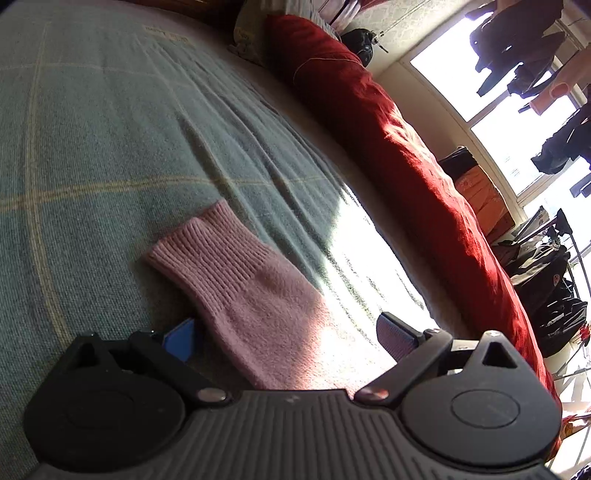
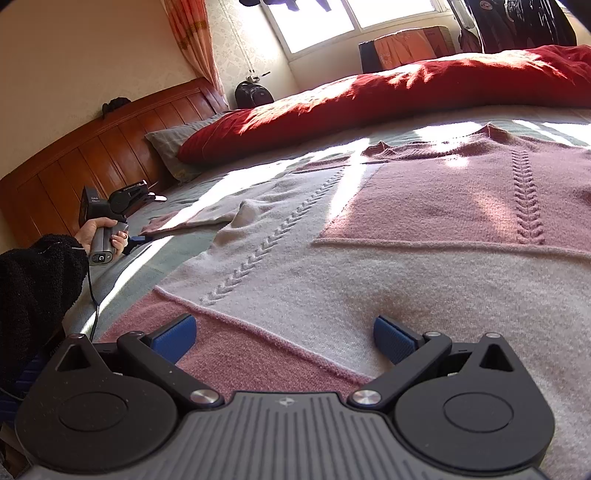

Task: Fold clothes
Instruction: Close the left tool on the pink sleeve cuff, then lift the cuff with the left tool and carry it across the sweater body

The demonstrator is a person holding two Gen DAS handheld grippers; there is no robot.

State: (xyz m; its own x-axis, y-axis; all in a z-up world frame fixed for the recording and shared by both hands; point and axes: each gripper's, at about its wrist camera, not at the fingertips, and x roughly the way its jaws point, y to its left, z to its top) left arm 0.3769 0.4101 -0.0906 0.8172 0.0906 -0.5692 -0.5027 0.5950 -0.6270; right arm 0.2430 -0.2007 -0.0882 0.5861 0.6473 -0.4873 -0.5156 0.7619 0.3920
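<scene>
**Pink-and-grey sweater spread flat on the bed, both grippers spread wide at its edges**

The sweater (image 2: 388,229) fills the centre and right of the right wrist view, lying flat on the green checked bedspread (image 2: 162,254), its pink and pale grey blocks crossed by two cable-knit stripes. Its neckline points toward the upper right of the frame; one sleeve runs off to the left middle. In the left wrist view that sleeve's pink ribbed cuff (image 1: 207,243) sits at lower centre, half in shade, half in bright sun.

The right gripper (image 2: 284,338) sits low over the hem at the bottom of its frame, blue pads far apart, gripping nothing. The left gripper (image 1: 284,338) likewise has its jaws spread, the sleeve lying between them; whether the pads touch the knit cannot be told. A hand (image 2: 105,234) in a black fleecy sleeve (image 2: 33,288) holds it at the left edge of the right wrist view.

A red duvet (image 2: 388,92) lies along the far side, a wooden headboard (image 2: 92,147) at upper left, a sunlit window (image 2: 332,22) above.
</scene>
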